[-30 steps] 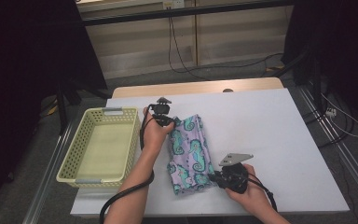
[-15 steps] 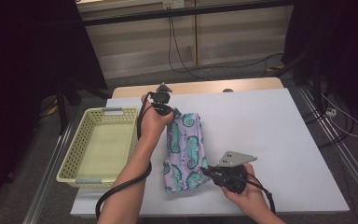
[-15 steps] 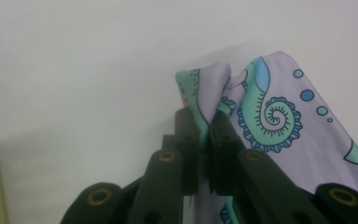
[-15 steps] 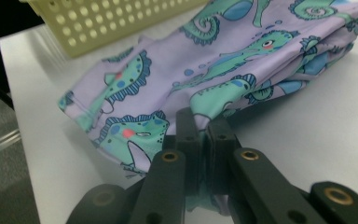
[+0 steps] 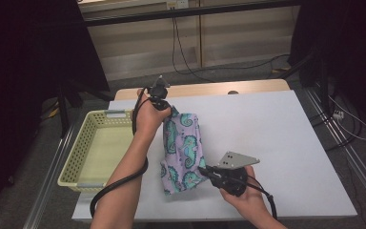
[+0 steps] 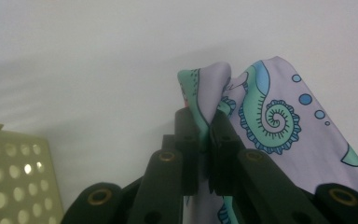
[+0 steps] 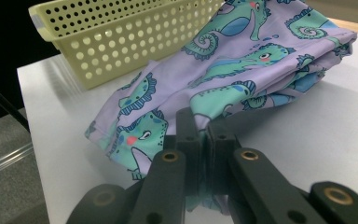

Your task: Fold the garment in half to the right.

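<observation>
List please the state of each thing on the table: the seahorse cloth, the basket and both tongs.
Seahorse cloth: folded, gripped at two edges, its far end raised off the table.
Yellow basket: upright, nothing inside, left of the cloth.
Left tongs: shut on the cloth's far edge.
Right tongs: shut on the cloth's near edge.
White table: bare to the right of the cloth.

- One cloth [image 5: 182, 149], lilac with teal seahorses, on my table.
- One basket [image 5: 78, 157], pale yellow plastic with holes in its walls.
- One table [image 5: 286, 143], white top.
- Two grippers in my hands: my left gripper [image 5: 164, 107] and my right gripper [image 5: 205, 170].
</observation>
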`<state>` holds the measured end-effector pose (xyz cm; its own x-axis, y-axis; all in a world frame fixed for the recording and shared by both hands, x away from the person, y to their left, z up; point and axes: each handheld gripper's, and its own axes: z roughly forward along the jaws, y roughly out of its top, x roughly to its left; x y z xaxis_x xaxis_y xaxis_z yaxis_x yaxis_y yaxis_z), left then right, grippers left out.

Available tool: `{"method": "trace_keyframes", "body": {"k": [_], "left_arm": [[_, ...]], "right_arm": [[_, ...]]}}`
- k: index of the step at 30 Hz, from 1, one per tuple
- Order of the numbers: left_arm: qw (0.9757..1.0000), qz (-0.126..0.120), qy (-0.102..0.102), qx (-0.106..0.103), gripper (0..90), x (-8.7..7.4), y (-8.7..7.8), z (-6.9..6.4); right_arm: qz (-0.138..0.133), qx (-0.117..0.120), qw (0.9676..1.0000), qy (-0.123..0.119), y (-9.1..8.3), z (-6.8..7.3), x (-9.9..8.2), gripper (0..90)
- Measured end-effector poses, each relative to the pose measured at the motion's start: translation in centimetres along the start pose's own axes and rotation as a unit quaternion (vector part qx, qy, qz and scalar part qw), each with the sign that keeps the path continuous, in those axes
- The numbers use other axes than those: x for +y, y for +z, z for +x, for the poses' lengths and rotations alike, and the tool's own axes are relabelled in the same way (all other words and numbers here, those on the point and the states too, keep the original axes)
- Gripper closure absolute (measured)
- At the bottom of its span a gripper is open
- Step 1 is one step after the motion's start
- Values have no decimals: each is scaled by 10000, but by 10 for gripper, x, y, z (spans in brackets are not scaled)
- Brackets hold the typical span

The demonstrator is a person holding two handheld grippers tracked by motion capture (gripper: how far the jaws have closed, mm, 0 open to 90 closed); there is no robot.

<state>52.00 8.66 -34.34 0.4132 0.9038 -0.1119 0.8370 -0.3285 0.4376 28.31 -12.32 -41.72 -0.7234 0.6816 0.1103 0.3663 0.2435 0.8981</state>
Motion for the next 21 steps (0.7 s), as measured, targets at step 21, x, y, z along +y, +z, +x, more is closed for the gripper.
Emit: {"method": "trace_keyframes", "body": {"k": [21], "left_arm": [[9991,388,-33,170,846,13,-27,9]], "right_arm": [[-251,58,9997,-14,3,9,15,873]]}}
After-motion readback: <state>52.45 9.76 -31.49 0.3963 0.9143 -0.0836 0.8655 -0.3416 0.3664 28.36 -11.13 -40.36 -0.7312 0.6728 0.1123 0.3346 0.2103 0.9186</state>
